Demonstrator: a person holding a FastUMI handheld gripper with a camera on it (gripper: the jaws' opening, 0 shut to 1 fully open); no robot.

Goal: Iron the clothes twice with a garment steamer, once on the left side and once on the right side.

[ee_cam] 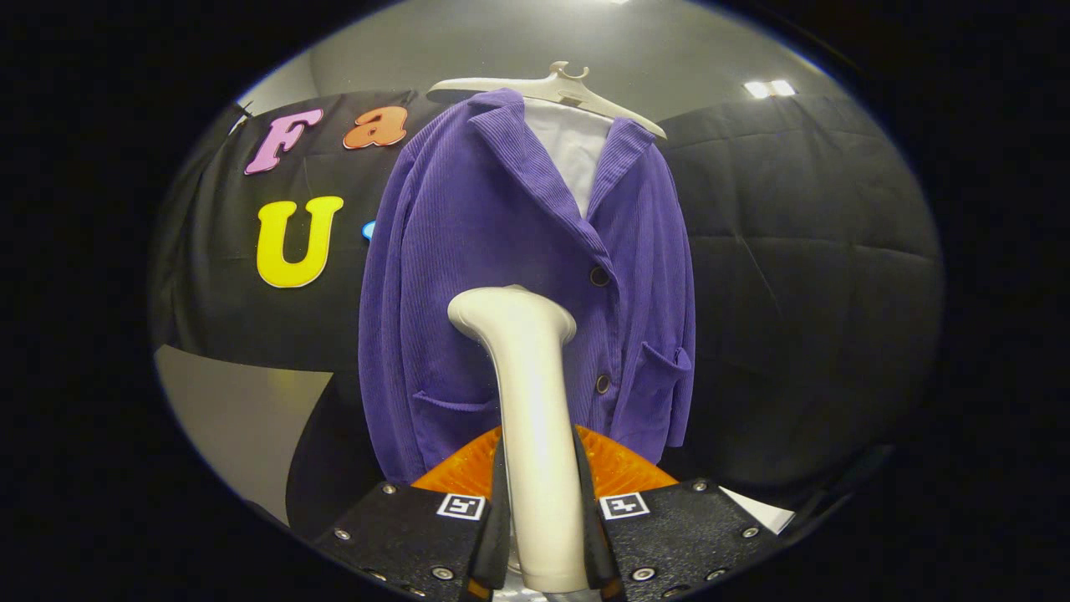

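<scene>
Gripper [542, 535] fingers clamped on garment steamer [527, 401] handle before purple corduroy jacket [501, 251]; a loosened hold risks the head twisting off the cloth

Purple jacket [501, 251] on white hanger [547, 90].

Black cloth wall [794, 251], probably ceiling lights [770, 88]

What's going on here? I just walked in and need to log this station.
A handheld pair of tongs is shut on the cream plastic handle of a garment steamer, both fingers pressing its sides. The steamer's head points at a purple corduroy jacket hanging on a pale hanger before the black cloth wall. The head sits near the jacket's middle, left of the buttons; contact with the fabric cannot be judged.
</scene>
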